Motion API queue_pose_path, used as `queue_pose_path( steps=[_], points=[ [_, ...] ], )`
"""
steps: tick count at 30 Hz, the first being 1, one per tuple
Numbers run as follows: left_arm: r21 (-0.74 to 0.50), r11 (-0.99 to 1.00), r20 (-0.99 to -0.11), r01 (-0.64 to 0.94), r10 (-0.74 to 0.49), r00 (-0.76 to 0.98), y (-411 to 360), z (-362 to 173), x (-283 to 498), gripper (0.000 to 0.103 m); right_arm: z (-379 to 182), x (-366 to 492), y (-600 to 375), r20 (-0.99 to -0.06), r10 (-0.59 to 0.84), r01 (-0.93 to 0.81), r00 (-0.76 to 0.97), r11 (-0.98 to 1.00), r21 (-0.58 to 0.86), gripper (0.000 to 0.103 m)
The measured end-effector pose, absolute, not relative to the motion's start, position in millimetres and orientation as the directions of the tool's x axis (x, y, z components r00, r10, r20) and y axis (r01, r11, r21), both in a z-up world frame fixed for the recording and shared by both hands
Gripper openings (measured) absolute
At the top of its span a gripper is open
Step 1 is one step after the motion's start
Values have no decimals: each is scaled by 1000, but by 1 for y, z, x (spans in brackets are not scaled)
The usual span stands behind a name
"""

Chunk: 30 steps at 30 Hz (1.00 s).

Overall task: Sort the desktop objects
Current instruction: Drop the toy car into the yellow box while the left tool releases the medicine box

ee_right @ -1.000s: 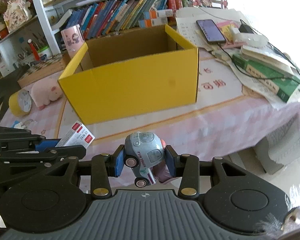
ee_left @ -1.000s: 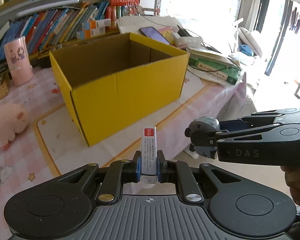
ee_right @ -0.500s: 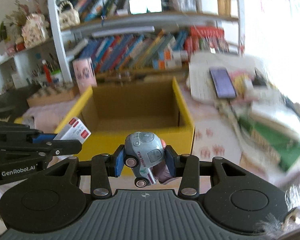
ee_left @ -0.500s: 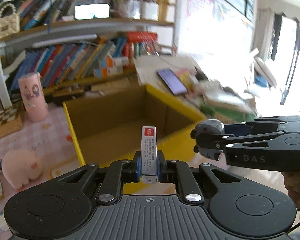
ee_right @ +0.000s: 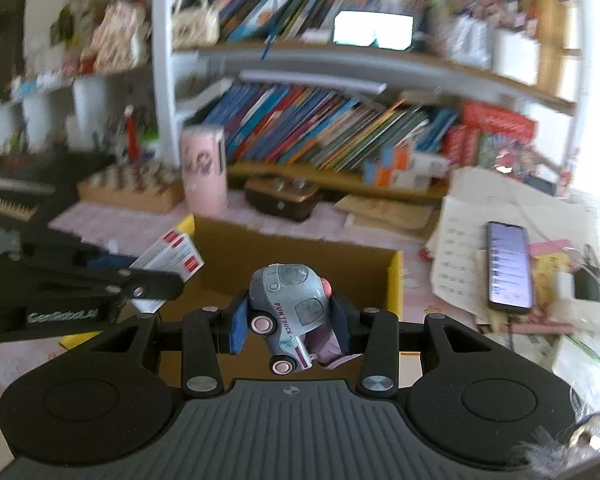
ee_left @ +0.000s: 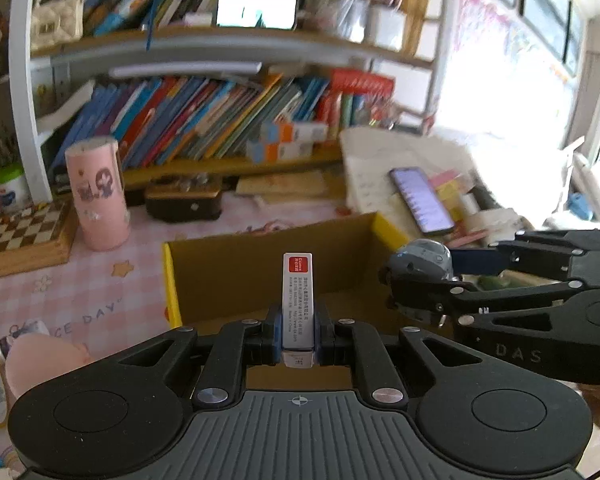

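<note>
Hovering over the open mouth of the yellow cardboard box (ee_left: 276,280), both pairs of tongs carry one item each. The left tongs (ee_left: 297,334) are pinching a slim white packet (ee_left: 297,300) with a red patch at its top; its long axis runs straight out along the fingers, toward twelve o'clock in the left wrist view. The right tongs (ee_right: 288,320) are pinching a small grey-blue toy truck (ee_right: 288,312) across its body, nose tilted toward five o'clock, pink wheels showing.

From either tool the box cavity lies just ahead and below, at twelve o'clock, with its brown inner wall filling the space behind each held item. In the left view the right tongs (ee_left: 416,276) sit at three o'clock, just beside the box's right yellow edge; in the right view the left tongs (ee_right: 152,280) and the packet (ee_right: 172,256) sit at nine o'clock, near the box's left corner. Neither hand looks clearly nearer; both appear roughly level over the near rim, though blur makes this uncertain.

Counted: one box, one packet, one truck, two tools. On the pink checked worktop (ee_left: 100,292) also stand one pink cylinder (ee_left: 98,192) at ten o'clock and one phone (ee_left: 420,200) at two o'clock.
</note>
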<state>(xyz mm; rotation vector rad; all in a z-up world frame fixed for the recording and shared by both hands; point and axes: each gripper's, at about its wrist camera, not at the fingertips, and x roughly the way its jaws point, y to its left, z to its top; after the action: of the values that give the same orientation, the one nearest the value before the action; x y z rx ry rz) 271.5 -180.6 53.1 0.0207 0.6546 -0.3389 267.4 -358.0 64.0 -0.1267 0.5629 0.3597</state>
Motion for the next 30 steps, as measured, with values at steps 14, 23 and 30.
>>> queue_pose_path(
  steps=[14, 23, 30],
  points=[
    [-43, 953, -803, 301, -212, 557, -208, 3, 349, 13, 9, 365, -321, -787, 223, -614, 575, 753, -236, 39],
    [-18, 956, -856, 293, -167, 490, -209, -5, 357, 14, -20, 379, -320, -861, 147, -682, 487, 680, -270, 39],
    [28, 956, -832, 291, -139, 537, -212, 1, 353, 22, -16, 375, -321, -853, 168, -688, 494, 676, -265, 43]
  ],
)
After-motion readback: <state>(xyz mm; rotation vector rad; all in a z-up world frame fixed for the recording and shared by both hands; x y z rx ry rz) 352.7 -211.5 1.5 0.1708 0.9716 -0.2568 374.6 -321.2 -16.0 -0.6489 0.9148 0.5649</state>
